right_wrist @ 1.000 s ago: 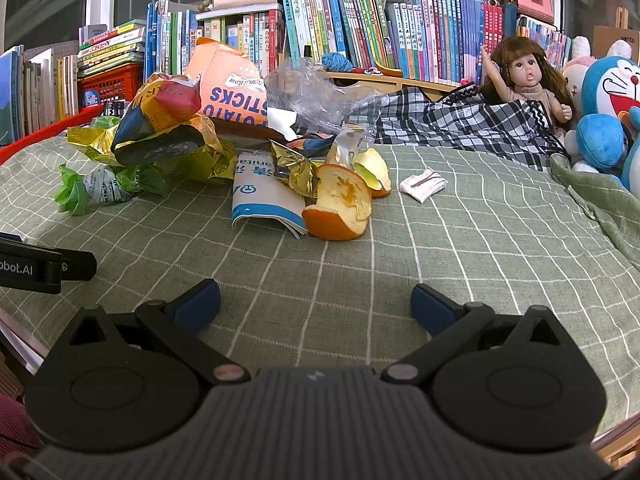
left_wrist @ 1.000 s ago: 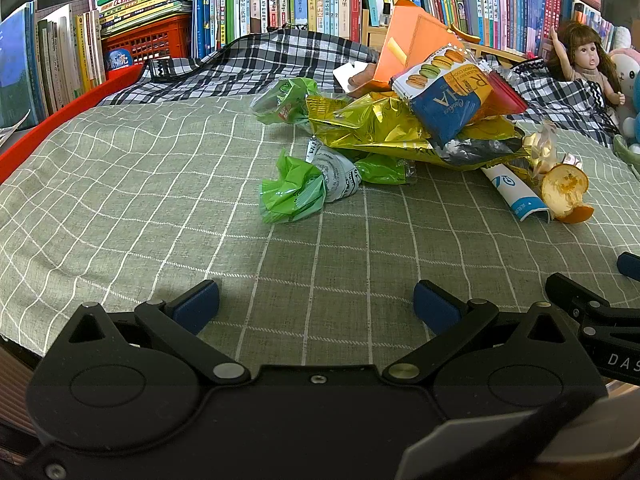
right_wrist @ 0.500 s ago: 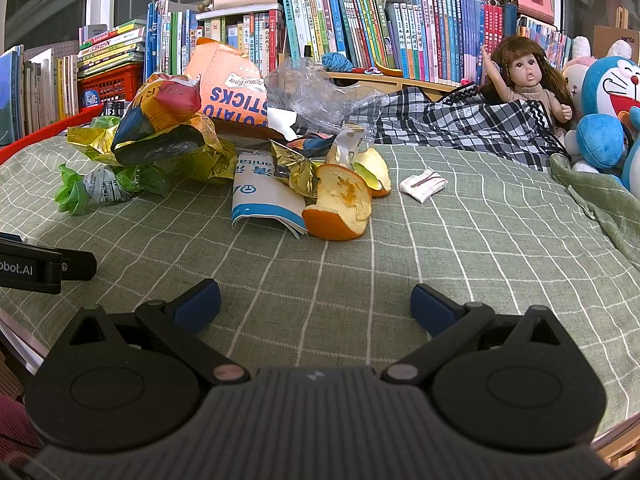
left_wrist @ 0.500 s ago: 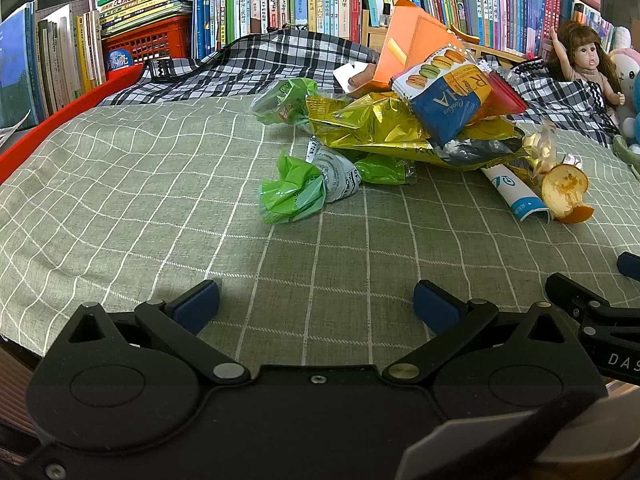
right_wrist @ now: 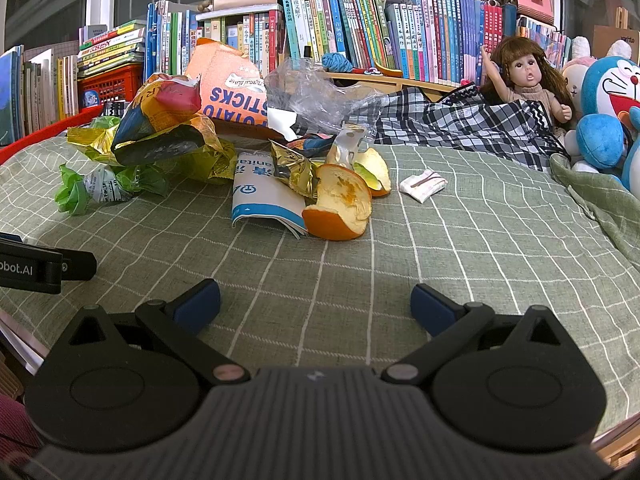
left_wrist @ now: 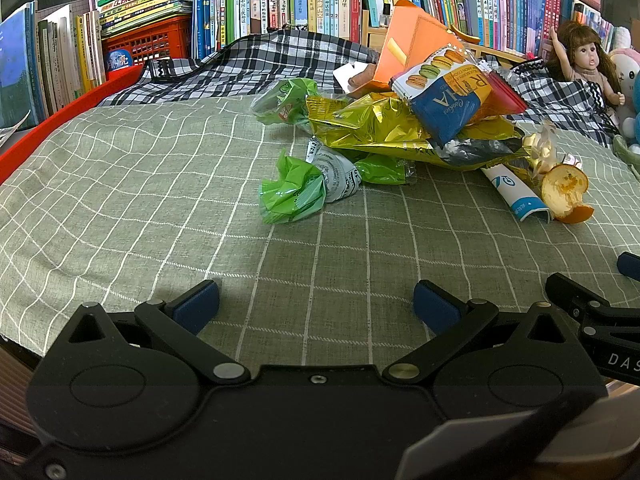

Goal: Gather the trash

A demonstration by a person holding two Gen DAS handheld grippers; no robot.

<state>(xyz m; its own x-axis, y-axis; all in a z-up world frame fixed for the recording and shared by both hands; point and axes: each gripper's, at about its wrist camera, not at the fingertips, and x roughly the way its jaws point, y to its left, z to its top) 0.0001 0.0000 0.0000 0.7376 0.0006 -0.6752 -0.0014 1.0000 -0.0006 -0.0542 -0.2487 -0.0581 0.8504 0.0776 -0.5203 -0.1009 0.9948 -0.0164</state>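
A heap of trash lies on the green checked cloth (left_wrist: 120,184): a crumpled green wrapper (left_wrist: 296,194) (right_wrist: 74,192), gold foil bags (left_wrist: 372,128) (right_wrist: 192,148), a blue macaron cookie pack (left_wrist: 448,100), an orange potato-sticks box (right_wrist: 228,88), orange peel (right_wrist: 340,208) (left_wrist: 564,192), a white-blue pack (right_wrist: 264,200) and a small white wrapper (right_wrist: 422,184). My left gripper (left_wrist: 316,306) is open near the cloth's front edge, well short of the green wrapper. My right gripper (right_wrist: 316,304) is open too, in front of the peel. Neither holds anything.
Bookshelves (right_wrist: 360,32) line the back. A plaid cloth (right_wrist: 460,128), a doll (right_wrist: 524,80) and blue plush toys (right_wrist: 608,120) sit at the back right. A red rim (left_wrist: 64,116) borders the left. Clear crumpled plastic (right_wrist: 316,92) lies behind the heap.
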